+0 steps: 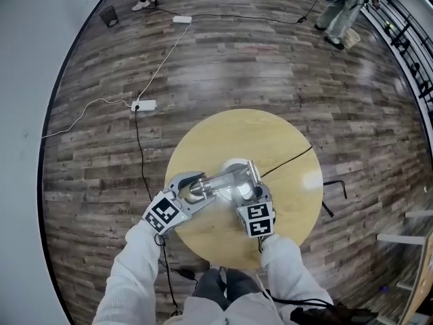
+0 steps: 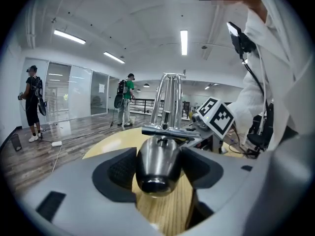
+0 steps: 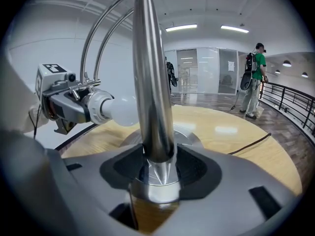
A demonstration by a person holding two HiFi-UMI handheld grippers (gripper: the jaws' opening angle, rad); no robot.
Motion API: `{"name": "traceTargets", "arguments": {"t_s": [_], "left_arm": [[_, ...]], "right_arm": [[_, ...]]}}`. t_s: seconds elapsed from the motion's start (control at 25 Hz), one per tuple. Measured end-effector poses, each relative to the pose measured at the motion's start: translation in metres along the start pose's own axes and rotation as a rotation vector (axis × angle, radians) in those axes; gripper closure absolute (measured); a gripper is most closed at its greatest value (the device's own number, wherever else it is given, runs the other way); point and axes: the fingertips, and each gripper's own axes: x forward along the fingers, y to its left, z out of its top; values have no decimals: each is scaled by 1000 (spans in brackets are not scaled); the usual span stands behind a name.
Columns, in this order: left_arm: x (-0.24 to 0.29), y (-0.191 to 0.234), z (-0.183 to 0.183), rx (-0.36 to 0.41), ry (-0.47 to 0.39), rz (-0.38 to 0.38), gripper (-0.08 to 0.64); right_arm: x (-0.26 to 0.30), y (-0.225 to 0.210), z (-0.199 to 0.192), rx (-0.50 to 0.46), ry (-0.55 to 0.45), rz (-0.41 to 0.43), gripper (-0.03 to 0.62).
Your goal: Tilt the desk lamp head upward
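Observation:
A chrome desk lamp stands on the round wooden table [image 1: 270,137]. Its head [image 2: 157,166] is a chrome socket with a white bulb [image 3: 123,109], and it lies roughly level. My left gripper [image 2: 158,176] is shut on the lamp head, with a pad against each side. In the head view the left gripper [image 1: 196,185] sits at the lamp's left end. My right gripper [image 3: 156,173] is shut on the lamp's upright post [image 3: 150,82] just above the round base [image 3: 184,134]. From above, the right gripper [image 1: 254,193] is at the near side of the lamp.
The lamp's black cord [image 1: 291,161] runs off the table's right edge. A white power strip [image 1: 144,105] with cables lies on the wood floor to the left. A person [image 1: 342,12] stands far off near a black railing [image 1: 406,39].

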Motion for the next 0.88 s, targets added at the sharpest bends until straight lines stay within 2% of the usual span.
{"name": "traceTargets", "arguments": {"t_s": [0.24, 0.44, 0.64, 0.88], "left_arm": [[-23, 2, 6, 9, 6, 41, 275], [-58, -1, 27, 31, -4, 67, 278], [-97, -7, 64, 66, -37, 95, 282], [-136, -22, 128, 111, -76, 109, 288]], "right_arm": [[2, 2, -2, -10, 23, 10, 383], [1, 3, -1, -20, 47, 30, 383], [1, 3, -2, -43, 86, 55, 383], [-2, 6, 0, -60, 130, 67, 383]]}}
